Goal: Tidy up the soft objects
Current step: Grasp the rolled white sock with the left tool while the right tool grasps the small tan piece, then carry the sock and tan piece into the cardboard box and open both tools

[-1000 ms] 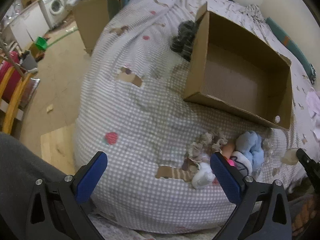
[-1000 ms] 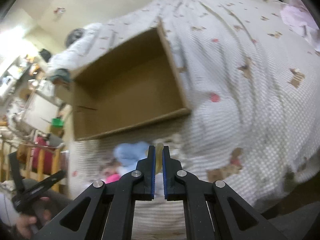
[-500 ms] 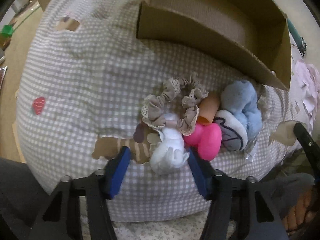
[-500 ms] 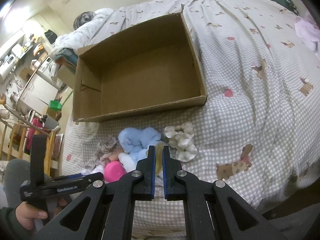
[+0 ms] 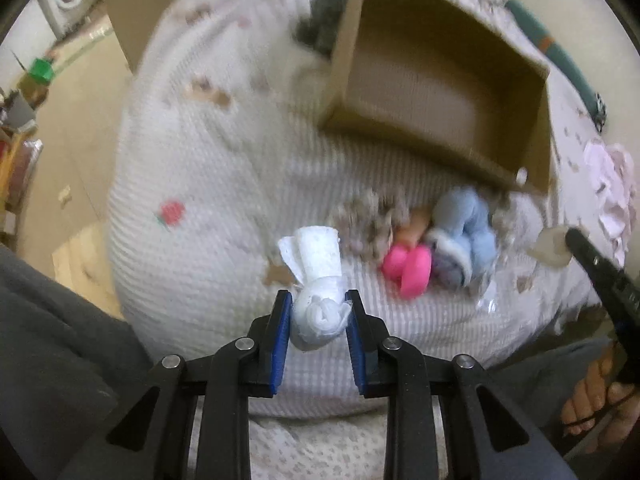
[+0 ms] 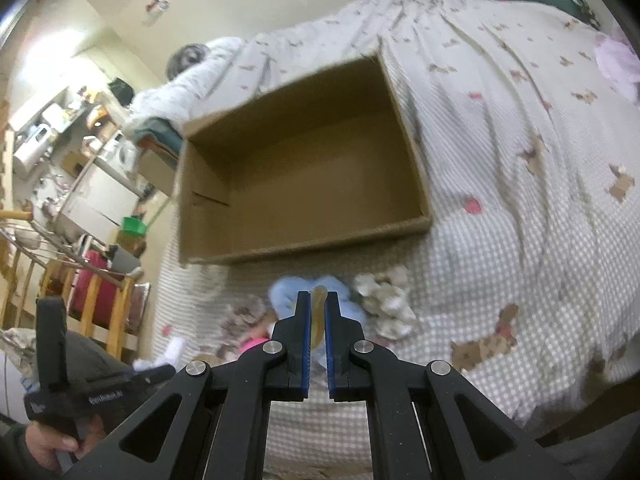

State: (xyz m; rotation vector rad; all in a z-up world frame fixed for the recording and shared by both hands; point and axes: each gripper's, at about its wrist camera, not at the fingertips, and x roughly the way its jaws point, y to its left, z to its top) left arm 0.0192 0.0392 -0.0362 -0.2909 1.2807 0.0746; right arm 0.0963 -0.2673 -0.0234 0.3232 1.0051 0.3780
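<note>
My left gripper (image 5: 319, 312) is shut on a white rolled sock (image 5: 318, 276) and holds it above the checked bedspread. A pile lies beyond it: a beige frilly scrunchie (image 5: 370, 220), a pink soft piece (image 5: 408, 270), a light blue fluffy piece (image 5: 466, 228). My right gripper (image 6: 318, 312) is shut on a thin cream-coloured piece (image 6: 319, 308); it shows at the right of the left wrist view (image 5: 550, 246). The open cardboard box (image 6: 304, 168) sits empty on the bed behind the pile. A white scrunchie (image 6: 384, 300) lies right of the blue piece (image 6: 288, 294).
The bed drops off to a floor on the left (image 5: 76, 128). A second cardboard box (image 5: 140, 12) stands by the bed. A dark knitted item (image 5: 320, 28) lies left of the box. Pink cloth (image 5: 612, 184) lies at the right. A wooden chair (image 6: 100, 300) stands left.
My left gripper has closed on the white sock and lifted it back off the pile. My right gripper has risen slightly with its cream piece still held.
</note>
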